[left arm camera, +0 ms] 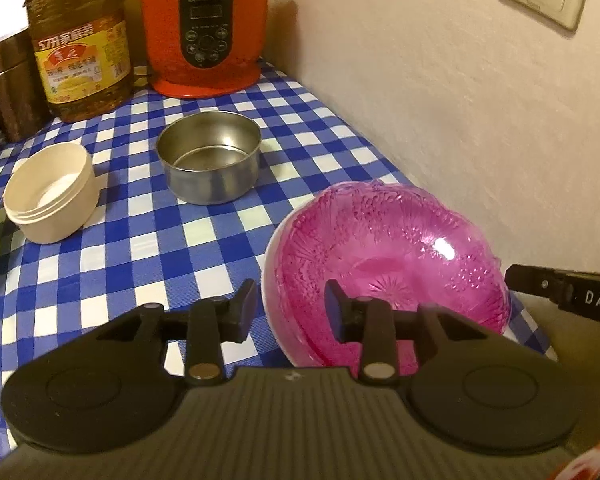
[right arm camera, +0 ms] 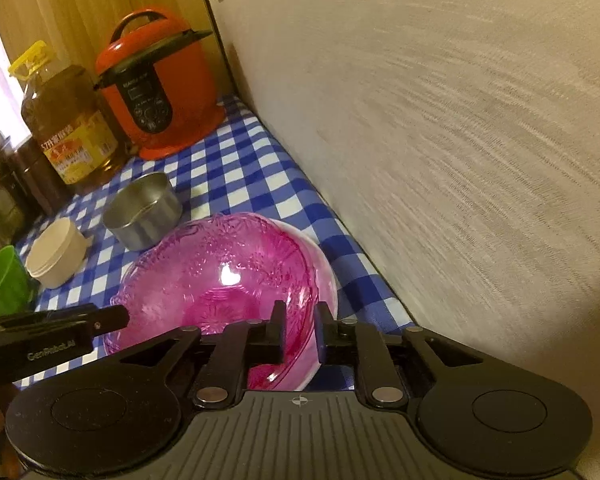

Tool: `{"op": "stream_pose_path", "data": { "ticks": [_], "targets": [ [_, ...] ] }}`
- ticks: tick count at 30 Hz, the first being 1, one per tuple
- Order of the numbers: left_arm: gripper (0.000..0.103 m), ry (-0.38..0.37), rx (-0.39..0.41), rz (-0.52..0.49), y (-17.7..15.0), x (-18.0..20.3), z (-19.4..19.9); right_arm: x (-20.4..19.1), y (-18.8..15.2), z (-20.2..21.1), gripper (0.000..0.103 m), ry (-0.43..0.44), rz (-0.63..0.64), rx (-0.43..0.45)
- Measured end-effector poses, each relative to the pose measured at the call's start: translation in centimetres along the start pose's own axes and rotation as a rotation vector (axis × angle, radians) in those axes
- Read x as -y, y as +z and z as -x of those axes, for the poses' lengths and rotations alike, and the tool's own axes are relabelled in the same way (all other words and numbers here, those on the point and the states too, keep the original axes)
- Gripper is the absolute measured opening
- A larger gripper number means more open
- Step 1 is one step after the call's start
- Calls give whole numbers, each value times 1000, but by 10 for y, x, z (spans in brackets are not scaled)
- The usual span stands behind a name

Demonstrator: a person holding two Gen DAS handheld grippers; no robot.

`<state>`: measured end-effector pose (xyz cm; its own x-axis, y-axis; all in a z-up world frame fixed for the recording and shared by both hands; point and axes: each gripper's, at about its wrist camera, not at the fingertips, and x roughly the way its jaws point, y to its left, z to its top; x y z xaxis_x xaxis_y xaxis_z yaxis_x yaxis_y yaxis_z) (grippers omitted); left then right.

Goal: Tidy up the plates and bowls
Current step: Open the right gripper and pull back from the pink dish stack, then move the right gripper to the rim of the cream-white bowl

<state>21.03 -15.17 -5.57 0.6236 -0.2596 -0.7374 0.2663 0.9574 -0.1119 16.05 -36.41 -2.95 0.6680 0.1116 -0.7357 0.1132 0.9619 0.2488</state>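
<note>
A clear pink glass bowl (left arm camera: 400, 248) sits nested in a white bowl (left arm camera: 270, 264) on the blue checked tablecloth (left arm camera: 140, 240), close to the wall. My left gripper (left arm camera: 290, 308) is open, its fingers astride the near left rim of the nested bowls without pressing it. In the right wrist view the pink bowl (right arm camera: 220, 272) and the white bowl (right arm camera: 328, 276) show again. My right gripper (right arm camera: 302, 332) straddles their right rim with a narrow gap, and the pads look just off it. A steel bowl (left arm camera: 210, 160) and a cream round tub (left arm camera: 52, 196) stand further back.
A red pressure cooker (left arm camera: 206, 28) and a big oil bottle (left arm camera: 80, 48) stand at the back, with dark jars (left arm camera: 8, 80) to the left. A green cup (right arm camera: 0, 280) sits at the left edge. The wall (left arm camera: 460, 120) runs along the right side of the table.
</note>
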Motion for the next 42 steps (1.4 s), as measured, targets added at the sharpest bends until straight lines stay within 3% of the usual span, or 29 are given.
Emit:
{"op": "stream_pose_path", "data": {
  "ticks": [4,13,42],
  "targets": [
    [33,-10,16,36,0,-5,11,-2,-1,5,27,5,-11,2],
    [33,-24,15,87,-5,-11,37,-12,-6,19,37,12,-13,-6],
    [34,28,19,175,-51,-53,130,-100,-45,67,39,121,113,-46]
  ]
}}
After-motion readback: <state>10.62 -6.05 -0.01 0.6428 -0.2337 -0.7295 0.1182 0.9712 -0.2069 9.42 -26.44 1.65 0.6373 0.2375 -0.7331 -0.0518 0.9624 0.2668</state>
